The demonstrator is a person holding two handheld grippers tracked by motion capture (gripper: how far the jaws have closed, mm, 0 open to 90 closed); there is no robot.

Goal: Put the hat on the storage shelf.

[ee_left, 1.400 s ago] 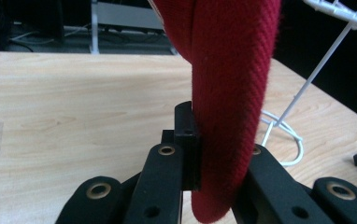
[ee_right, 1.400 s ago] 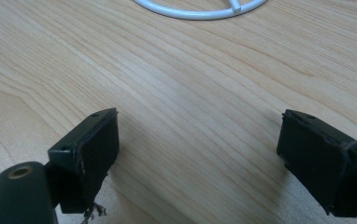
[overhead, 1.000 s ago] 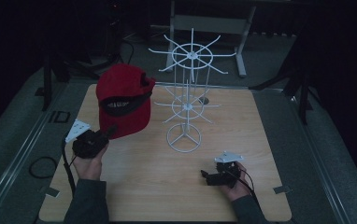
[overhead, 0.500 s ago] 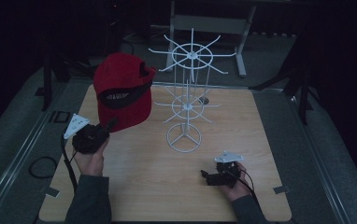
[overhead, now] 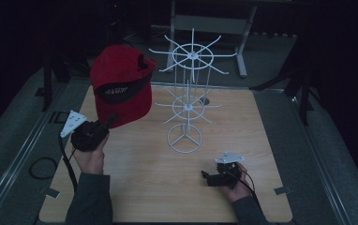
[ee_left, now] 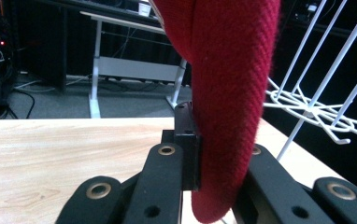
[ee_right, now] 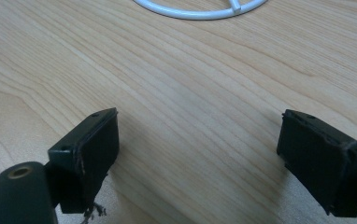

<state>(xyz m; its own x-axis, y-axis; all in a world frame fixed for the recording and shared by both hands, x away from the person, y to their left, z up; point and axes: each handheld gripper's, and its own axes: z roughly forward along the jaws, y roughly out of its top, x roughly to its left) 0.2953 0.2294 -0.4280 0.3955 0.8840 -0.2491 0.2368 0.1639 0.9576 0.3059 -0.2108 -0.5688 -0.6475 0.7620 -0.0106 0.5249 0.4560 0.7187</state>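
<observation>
The left hand-held gripper [overhead: 109,121], clamped on the cap [overhead: 121,84], has lifted it higher — nearer the rack [overhead: 189,101]; the right hand-held gripper [ee_right: 197,163] rests wide open, empty.

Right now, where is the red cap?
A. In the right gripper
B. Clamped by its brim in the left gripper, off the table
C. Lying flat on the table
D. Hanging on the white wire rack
B: the left gripper pinches the brim of the red cap, held above the table beside the white wire rack.

A light wooden desk [overhead: 261,140] is sitting in a dim room. Grey floor [overhead: 336,154] is stretching along both sides. At the far end, a white-framed table [overhead: 214,23] is standing in darkness, its legs catching faint light.
</observation>
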